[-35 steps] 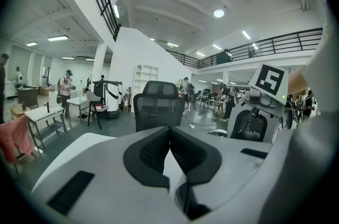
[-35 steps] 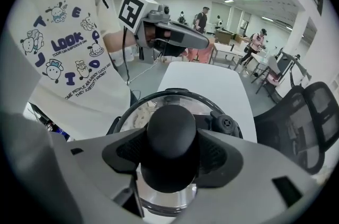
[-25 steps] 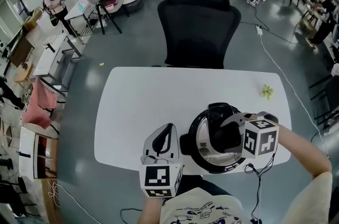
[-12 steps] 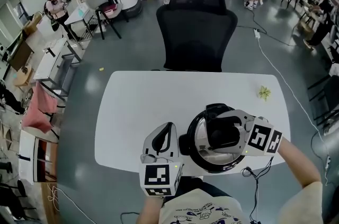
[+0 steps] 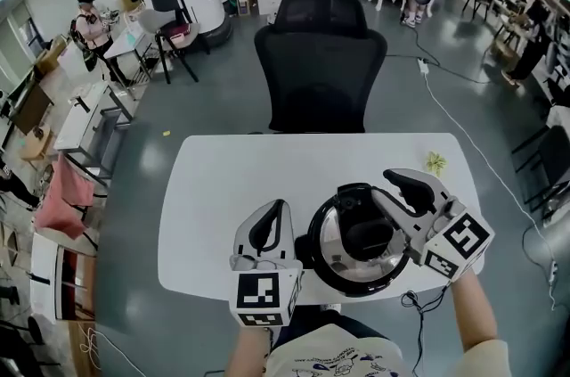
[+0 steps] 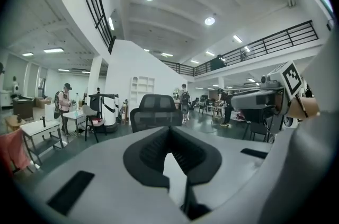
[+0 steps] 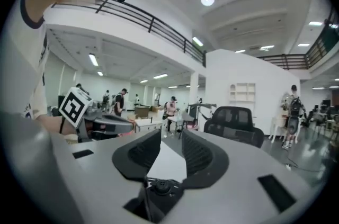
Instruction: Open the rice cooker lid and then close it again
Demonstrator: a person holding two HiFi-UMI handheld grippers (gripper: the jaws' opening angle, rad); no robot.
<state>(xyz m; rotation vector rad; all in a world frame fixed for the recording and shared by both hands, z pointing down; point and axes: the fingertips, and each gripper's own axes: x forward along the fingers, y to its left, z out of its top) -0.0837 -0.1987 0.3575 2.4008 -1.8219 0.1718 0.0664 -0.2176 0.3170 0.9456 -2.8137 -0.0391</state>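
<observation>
The rice cooker (image 5: 349,240), black with a round silver top and a black centre, stands at the near edge of the white table (image 5: 223,188). Whether its lid is latched I cannot tell. My right gripper (image 5: 397,180) hovers above the cooker's right side and points away from me. Its jaws are closing, a narrow gap still shows in the right gripper view (image 7: 170,138), and nothing is between them. My left gripper (image 5: 277,208) hangs just left of the cooker without touching it. The left gripper view (image 6: 170,133) shows only bare table through its slim gap.
A black office chair (image 5: 321,54) stands behind the table's far edge. A small yellow-green object (image 5: 434,161) lies at the table's far right. A cable (image 5: 419,299) hangs off the near edge by the cooker. People, desks and chairs fill the room beyond.
My right gripper lifted off the cooker's top, swung right and turned from pointing down to nearly level; its jaws narrowed. The left gripper rose a little.
</observation>
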